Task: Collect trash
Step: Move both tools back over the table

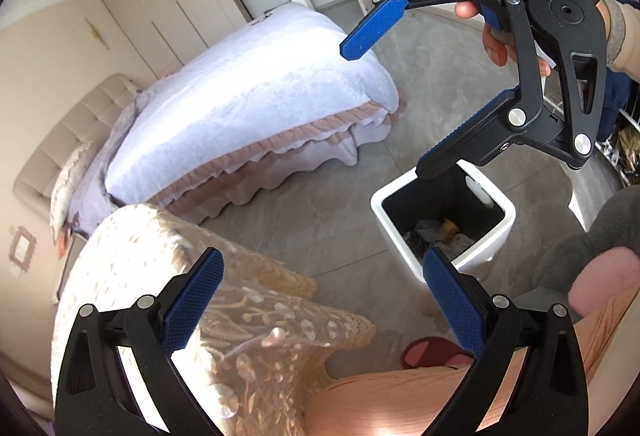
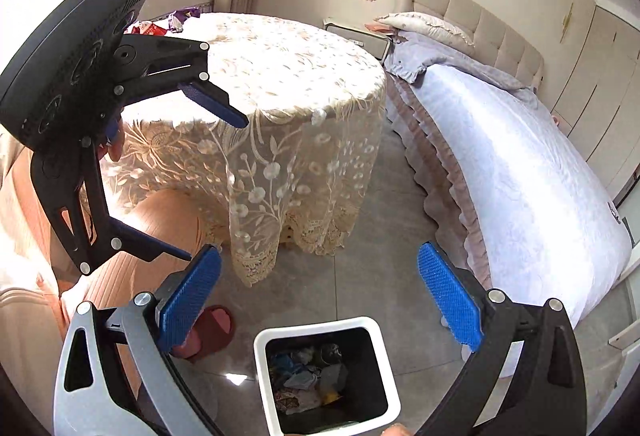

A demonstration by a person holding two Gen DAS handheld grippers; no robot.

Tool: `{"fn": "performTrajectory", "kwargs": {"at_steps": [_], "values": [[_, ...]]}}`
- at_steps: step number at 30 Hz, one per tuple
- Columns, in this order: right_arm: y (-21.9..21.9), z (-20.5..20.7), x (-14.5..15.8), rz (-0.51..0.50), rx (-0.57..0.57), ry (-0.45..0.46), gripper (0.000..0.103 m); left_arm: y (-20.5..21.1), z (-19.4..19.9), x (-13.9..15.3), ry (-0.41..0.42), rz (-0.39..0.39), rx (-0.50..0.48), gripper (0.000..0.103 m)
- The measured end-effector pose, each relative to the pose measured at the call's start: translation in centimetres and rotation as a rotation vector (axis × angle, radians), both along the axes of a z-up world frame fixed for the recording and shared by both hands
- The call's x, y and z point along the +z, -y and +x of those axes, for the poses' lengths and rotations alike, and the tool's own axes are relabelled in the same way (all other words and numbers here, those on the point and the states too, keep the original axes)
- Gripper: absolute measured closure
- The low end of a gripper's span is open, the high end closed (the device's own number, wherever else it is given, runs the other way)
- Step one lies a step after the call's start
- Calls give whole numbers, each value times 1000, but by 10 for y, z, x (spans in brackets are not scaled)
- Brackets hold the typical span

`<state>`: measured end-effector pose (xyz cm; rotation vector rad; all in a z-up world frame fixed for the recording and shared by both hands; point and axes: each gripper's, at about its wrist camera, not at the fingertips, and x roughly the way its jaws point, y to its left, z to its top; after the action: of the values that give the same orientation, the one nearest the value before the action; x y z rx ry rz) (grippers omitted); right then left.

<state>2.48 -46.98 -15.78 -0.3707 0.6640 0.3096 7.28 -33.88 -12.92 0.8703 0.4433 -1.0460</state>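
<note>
A white square trash bin (image 1: 496, 232) with a black liner stands on the floor and holds several scraps; it also shows in the right wrist view (image 2: 260, 364). My left gripper (image 1: 324, 272) is open and empty, between the table and the bin. My right gripper (image 2: 320, 268) is open and empty, above the bin. In the left wrist view the right gripper (image 1: 382, 108) hangs open over the bin. In the right wrist view the left gripper (image 2: 218, 192) is open at the table's edge. Wrappers (image 2: 160, 26) lie at the table's far left.
A round table (image 2: 280, 76) with a lace cloth stands left of the bin. A bed (image 2: 520, 172) with a white cover lies beyond. A red slipper (image 2: 216, 324) is on the grey floor beside the bin. My legs in peach cloth (image 1: 400, 396) are close below.
</note>
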Motion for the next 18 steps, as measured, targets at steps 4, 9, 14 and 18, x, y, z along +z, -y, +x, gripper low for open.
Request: {"fn": "performTrajectory", "kwargs": {"at_steps": [4, 9, 14, 18], "values": [[-24, 10, 13, 12, 50, 29, 5, -29, 9, 14, -7, -41, 75, 5], [-55, 24, 29, 30, 113, 61, 5, -62, 16, 30, -1, -79, 148, 5], [-86, 41, 45, 65, 174, 94, 5, -100, 30, 43, 2, -148, 255, 5], [-112, 56, 55, 76, 223, 111, 5, -132, 41, 51, 13, -190, 358, 5]]}}
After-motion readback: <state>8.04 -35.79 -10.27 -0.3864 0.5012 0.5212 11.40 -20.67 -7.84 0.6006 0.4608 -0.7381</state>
